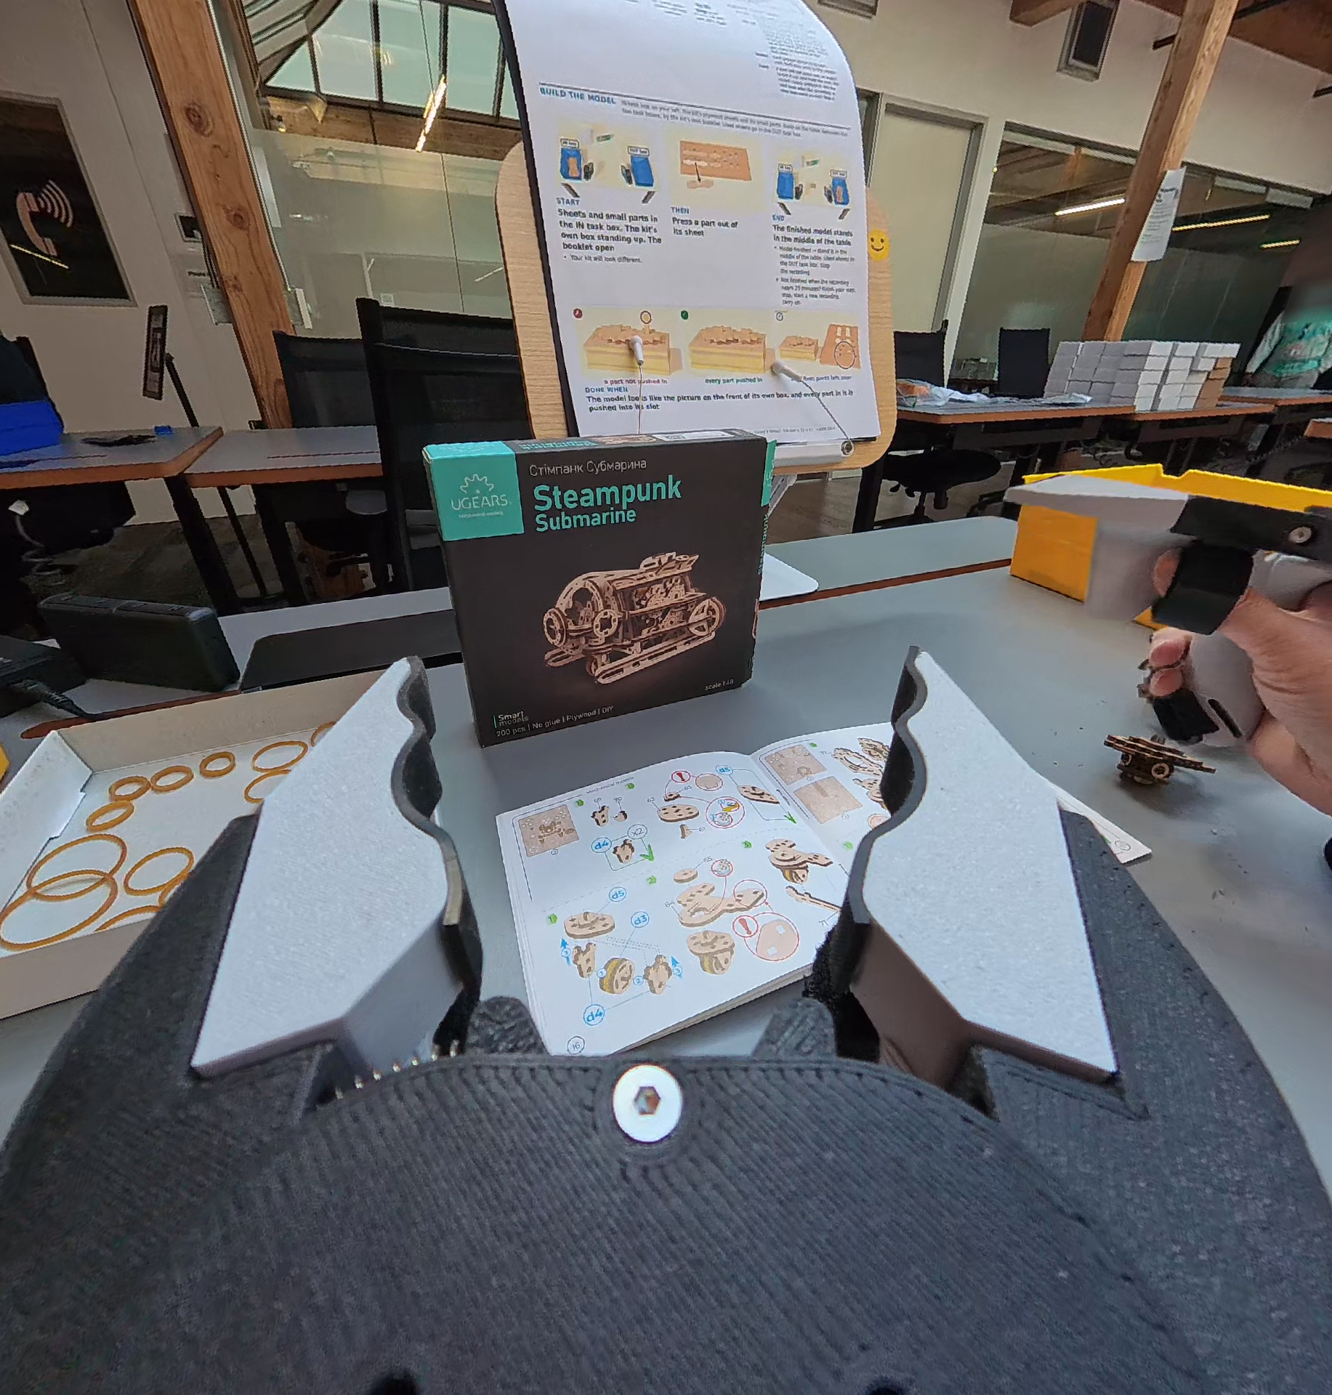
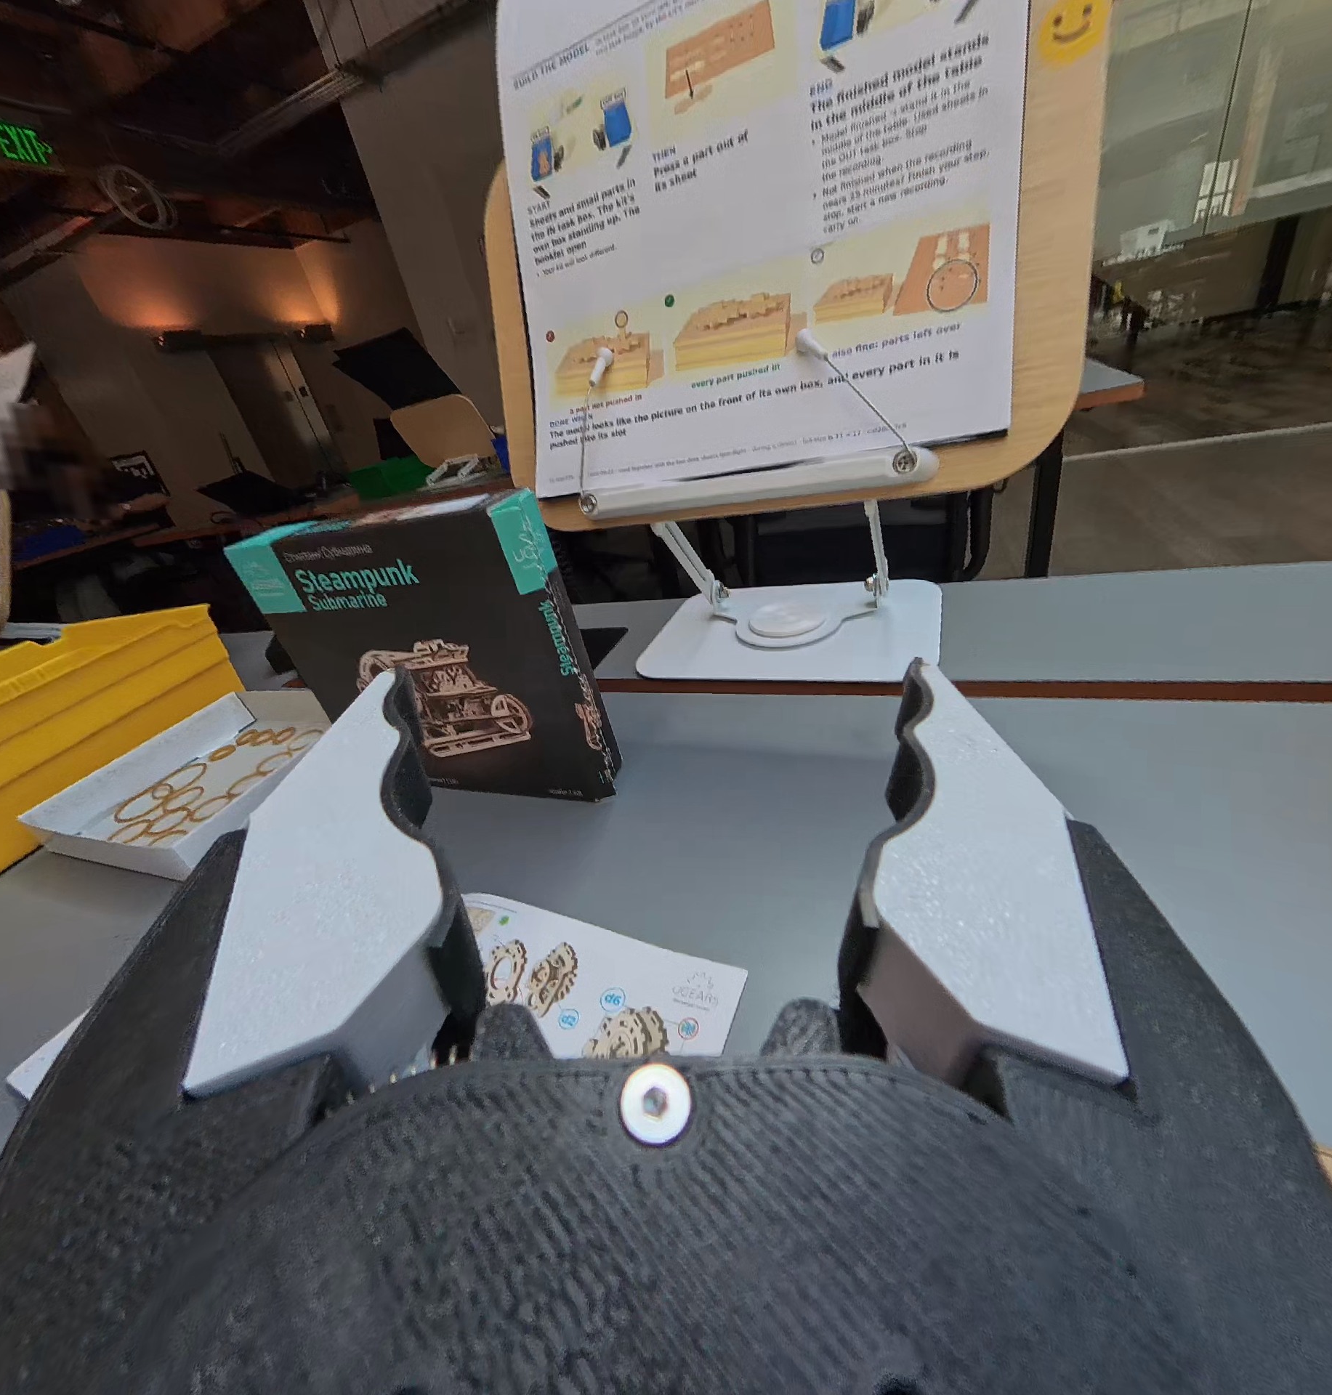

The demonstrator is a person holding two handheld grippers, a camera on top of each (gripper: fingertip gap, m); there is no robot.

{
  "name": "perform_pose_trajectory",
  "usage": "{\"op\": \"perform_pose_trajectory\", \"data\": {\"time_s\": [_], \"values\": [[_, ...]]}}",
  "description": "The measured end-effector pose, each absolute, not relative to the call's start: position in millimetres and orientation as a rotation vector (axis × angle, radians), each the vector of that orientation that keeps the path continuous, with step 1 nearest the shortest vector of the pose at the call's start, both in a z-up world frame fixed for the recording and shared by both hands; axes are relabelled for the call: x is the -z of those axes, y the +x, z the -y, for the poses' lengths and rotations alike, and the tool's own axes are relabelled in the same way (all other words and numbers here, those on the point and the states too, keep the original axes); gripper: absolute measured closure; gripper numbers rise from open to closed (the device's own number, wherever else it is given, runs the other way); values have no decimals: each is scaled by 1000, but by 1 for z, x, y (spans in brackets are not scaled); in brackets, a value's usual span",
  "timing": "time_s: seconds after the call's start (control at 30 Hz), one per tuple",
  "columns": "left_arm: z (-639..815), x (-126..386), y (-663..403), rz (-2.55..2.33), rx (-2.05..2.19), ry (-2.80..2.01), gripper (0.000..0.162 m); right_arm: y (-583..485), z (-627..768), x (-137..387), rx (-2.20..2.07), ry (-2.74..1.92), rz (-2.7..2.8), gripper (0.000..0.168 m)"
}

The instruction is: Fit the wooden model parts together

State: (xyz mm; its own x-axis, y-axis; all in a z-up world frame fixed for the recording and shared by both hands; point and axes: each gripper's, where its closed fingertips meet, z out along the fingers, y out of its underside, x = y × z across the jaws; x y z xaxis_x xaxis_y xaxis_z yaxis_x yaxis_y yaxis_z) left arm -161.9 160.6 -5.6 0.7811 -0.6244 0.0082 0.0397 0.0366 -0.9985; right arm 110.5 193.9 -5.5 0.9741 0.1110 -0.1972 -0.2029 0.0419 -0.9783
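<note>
With both the left gripper [image 1: 659,672] and right gripper [image 2: 651,679] spread wide and empty, the small assembly [image 1: 1153,761] at frame right could get knocked aside.

Wooden model sub-assembly [image 1: 1153,761]: small, dark-brown laser-cut plywood, flat gear-like plates stacked around a short hub, edges toothed. Lies on the grey desk [image 1: 1025,679], at its right side, just right of the open instruction booklet [image 1: 693,883]. Loose, nothing gripping it. A second small wooden piece [image 1: 1144,678] sits just behind it, mostly hidden by a hand [image 1: 1282,702].
</note>
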Motion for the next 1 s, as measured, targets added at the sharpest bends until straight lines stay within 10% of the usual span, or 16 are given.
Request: {"op": "perform_pose_trajectory", "data": {"time_s": [0.43,1.0], "values": [[-261,-101,-152,-720,-194,-1536,17,-126,-11,-217,-242,-564,951,25],[-298,-27,-103,-797,-411,-1570,21,-192,-78,-105,-124,-728,1162,19]]}}
